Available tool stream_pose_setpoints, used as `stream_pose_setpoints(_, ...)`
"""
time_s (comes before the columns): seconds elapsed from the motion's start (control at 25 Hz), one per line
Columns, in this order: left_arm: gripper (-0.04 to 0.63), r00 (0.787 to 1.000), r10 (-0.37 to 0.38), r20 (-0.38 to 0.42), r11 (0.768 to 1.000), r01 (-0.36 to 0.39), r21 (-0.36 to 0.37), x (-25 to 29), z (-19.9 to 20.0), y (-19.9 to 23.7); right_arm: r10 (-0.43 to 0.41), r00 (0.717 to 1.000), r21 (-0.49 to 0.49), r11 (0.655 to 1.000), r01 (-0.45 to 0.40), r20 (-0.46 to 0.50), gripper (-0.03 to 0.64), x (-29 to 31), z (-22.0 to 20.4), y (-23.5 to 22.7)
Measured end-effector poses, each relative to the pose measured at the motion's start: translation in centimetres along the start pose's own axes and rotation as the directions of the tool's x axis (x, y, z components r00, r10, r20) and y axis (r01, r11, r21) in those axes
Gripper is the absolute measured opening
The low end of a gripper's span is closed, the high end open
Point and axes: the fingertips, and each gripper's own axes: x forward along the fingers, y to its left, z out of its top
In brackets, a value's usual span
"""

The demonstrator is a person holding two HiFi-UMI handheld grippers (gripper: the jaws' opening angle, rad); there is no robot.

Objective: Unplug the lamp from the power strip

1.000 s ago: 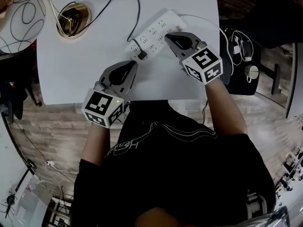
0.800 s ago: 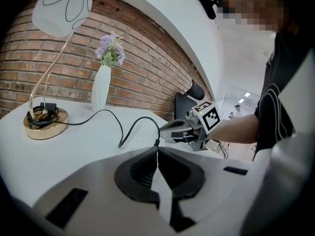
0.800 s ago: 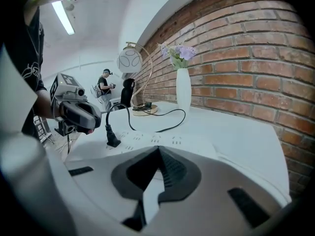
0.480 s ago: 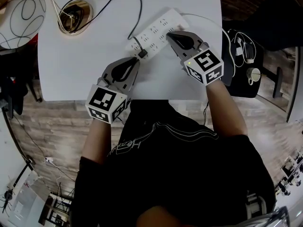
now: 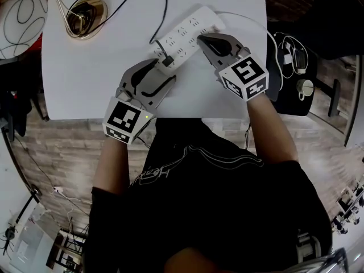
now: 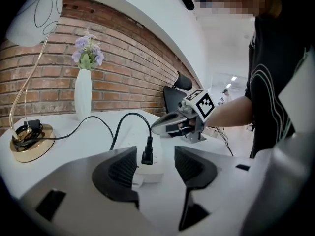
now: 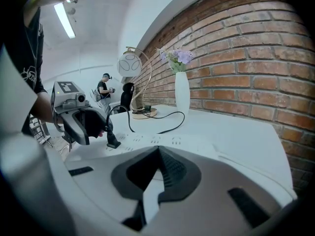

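Risk: tight small black plug (image 6: 147,154) lifting long white plastic power strip (image 5: 190,30); left gripper (image 6: 155,166) opening around plug, right gripper (image 7: 156,166) clenched empty.

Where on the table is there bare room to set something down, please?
Bare: the left stretch of the table between lamp base and near edge. Crowded: around the power strip, plug and cord.

Office-like workroom: brick wall (image 6: 123,77), wood floor (image 5: 68,147), white table (image 5: 85,78), vase (image 6: 82,95), office chair (image 6: 179,87), strip light (image 7: 64,19), second person (image 7: 104,90) behind.
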Motion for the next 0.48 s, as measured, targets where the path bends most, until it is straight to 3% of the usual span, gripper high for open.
stream_pose_setpoints(0.36, 0.219, 0.999, 0.035, -0.024, 0.999, -0.035, 0.036, 1.6, -0.3, 1.1, -0.001, 1.0, -0.017, 1.0, 0.001, 0.005, -0.003, -0.1, 0.1, 0.0)
stream_pose_setpoints(0.48, 0.184, 0.998, 0.049, -0.039, 0.997, -0.046, 0.068, 2.1, -0.4, 1.3, -0.001, 1.0, -0.023, 1.0, 0.001, 0.007, -0.003, 0.0, 0.1, 0.0)
